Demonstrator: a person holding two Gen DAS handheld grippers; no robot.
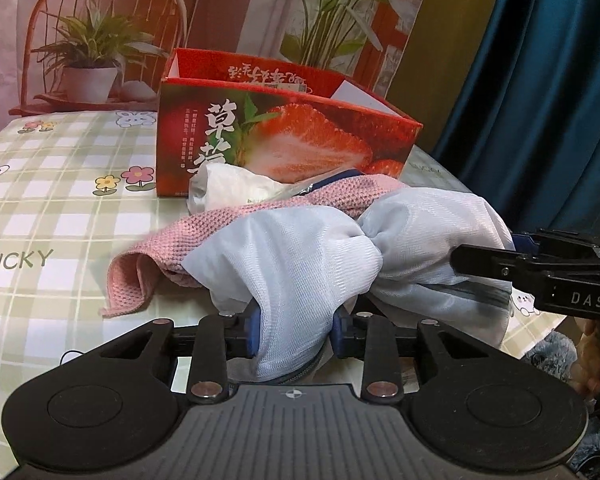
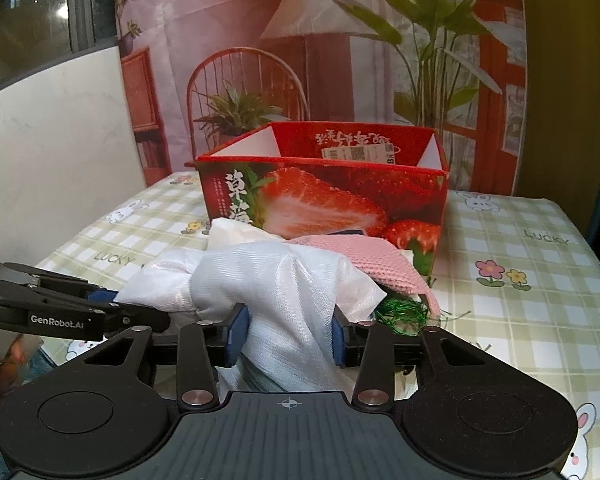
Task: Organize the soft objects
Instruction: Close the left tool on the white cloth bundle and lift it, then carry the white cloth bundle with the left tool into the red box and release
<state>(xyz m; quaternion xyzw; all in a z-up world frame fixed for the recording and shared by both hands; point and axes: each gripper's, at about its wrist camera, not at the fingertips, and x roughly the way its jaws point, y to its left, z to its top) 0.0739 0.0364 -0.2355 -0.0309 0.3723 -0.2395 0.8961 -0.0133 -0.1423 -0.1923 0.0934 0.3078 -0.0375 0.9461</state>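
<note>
Both grippers, left and right, clamp bunched white mesh, light, limp and slippery-looking, near the table's front edge, so gathered folds seem the surest hold.

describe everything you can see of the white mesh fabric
The white mesh fabric is a thin, sheer, finely netted cloth, pale and faintly bluish, bunched into puffy folds. It is gathered in front of the strawberry box, over a pink knit cloth. The left gripper and the right gripper each have their jaws shut on a bunch of it.
</note>
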